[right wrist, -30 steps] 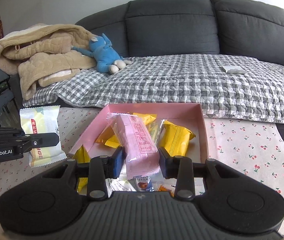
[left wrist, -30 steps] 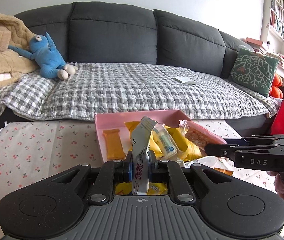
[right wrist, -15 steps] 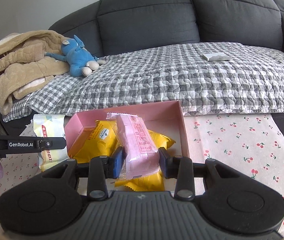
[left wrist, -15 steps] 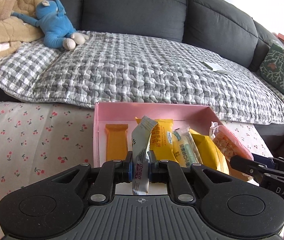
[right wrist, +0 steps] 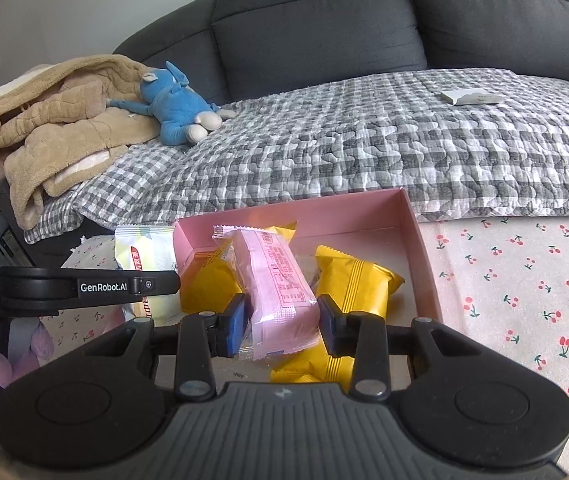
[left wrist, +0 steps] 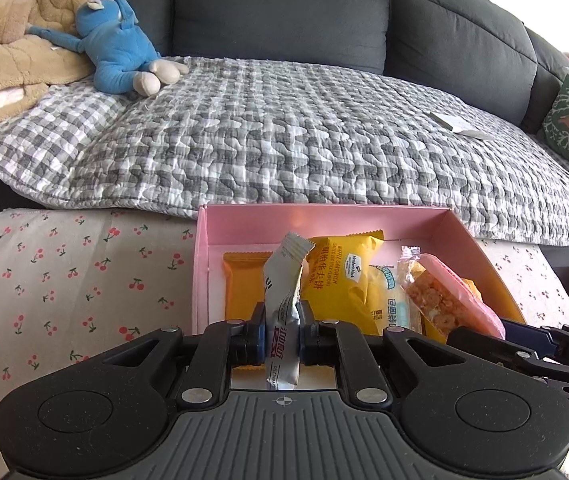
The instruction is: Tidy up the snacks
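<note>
left gripper (left wrist: 282, 334) pinching thin white sachet (left wrist: 284, 304): light, floppy | right gripper (right wrist: 282, 326) squeezing pink packet (right wrist: 274, 292): soft, crushable, hold mid-body | over pink box (right wrist: 420, 240)

Bright, soft daylight; a glare patch on the pink box's (left wrist: 324, 220) far wall; sharp focus; fisheye bending and dark corners.

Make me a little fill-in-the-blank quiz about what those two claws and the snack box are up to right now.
1. The left claw is shut on a slim ____ and white packet.
2. The right claw grips a snack wrapped in ____ plastic.
3. Both snacks hang over a ____ box that already holds yellow packets.
4. On the sofa behind lies a ____ plush toy.

Missing words: grey; pink; pink; blue
</note>
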